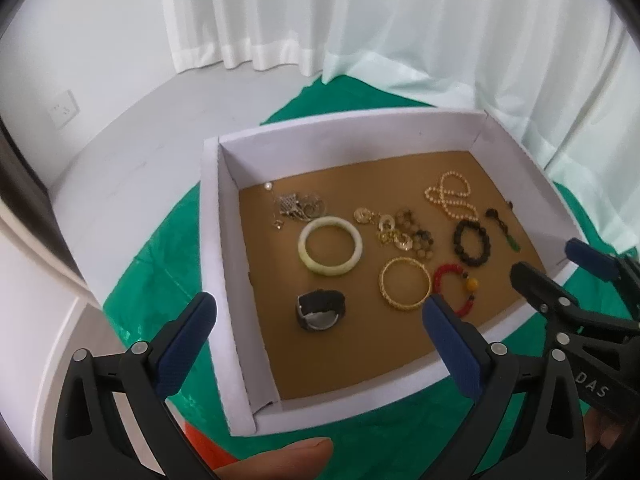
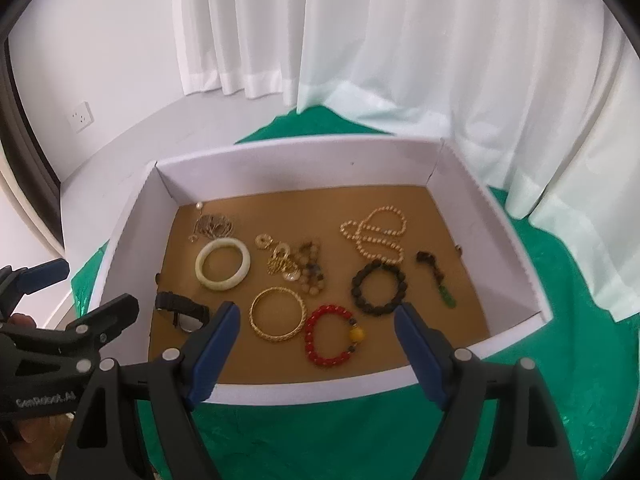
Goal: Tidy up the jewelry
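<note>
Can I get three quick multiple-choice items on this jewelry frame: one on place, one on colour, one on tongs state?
1. Where does the pale green jade bangle lie?
A. on the green cloth
B. inside the white cardboard tray, left part
C. between the right tongs

2. What colour is the large single bead on the red beaded bracelet?
A. yellow
B. blue
C. white

3. How do the left tongs and the right tongs stand?
A. both shut on jewelry
B. left shut, right open
C. both open, holding nothing

Answers:
1 B: the bangle rests on the brown floor of the tray near its left wall.
2 A: one yellow bead sits on the bracelet's right side.
3 C: both pairs of blue pads are spread wide with nothing between them.
</note>
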Demonstrator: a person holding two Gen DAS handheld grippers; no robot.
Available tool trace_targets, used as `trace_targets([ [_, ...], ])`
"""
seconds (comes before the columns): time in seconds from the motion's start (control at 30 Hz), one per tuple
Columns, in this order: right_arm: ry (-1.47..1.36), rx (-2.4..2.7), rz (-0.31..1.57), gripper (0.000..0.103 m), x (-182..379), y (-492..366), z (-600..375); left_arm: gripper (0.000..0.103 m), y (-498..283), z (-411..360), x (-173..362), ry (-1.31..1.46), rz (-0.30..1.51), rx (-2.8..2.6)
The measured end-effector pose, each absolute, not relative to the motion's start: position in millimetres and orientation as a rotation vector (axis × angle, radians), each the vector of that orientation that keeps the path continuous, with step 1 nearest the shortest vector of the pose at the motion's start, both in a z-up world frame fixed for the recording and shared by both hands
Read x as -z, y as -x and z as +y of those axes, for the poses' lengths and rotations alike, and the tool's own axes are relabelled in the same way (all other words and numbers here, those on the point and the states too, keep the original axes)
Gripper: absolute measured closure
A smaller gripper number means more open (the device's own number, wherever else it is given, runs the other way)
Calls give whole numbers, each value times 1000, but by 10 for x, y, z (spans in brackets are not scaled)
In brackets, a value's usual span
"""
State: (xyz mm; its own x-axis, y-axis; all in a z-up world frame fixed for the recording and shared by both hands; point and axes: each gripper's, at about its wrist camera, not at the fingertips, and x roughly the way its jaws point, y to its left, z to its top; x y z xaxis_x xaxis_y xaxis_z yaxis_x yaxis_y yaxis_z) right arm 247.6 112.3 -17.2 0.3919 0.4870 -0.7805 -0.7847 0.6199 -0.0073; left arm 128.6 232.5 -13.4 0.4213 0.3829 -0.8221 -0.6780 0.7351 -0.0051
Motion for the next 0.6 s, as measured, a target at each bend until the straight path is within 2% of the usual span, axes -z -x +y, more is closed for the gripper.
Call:
trace_targets([
  [0.6, 445, -809, 835, 22, 170, -2529, 1155, 1, -1342, 2321, 168, 349, 894, -739],
])
